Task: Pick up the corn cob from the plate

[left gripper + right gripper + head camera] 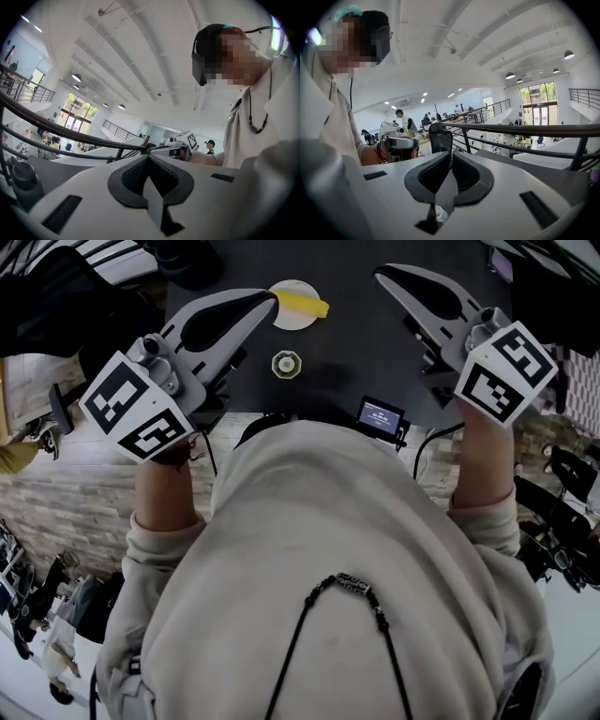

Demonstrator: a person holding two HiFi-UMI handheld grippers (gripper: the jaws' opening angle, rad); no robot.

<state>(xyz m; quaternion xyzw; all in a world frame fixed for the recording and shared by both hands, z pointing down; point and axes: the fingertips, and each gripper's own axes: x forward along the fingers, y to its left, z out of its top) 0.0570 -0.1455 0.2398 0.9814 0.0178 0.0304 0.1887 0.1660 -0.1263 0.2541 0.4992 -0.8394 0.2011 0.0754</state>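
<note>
A yellow corn cob (306,306) lies on a small white plate (286,320) at the far side of the dark table (356,343) in the head view. My left gripper (265,299) is held up at the left, its tip showing just left of the plate, jaws shut and empty. My right gripper (382,274) is raised at the right, well apart from the corn, also shut with nothing in it. Both gripper views look up and level across the room, so neither shows the corn; the pads meet in the left gripper (149,157) and the right gripper (451,154).
A small round pale object (286,364) sits on the table nearer me than the plate. A small device with a lit screen (380,415) lies at the table's near edge. A dark railing (525,129) and a black chair back (440,138) stand beyond.
</note>
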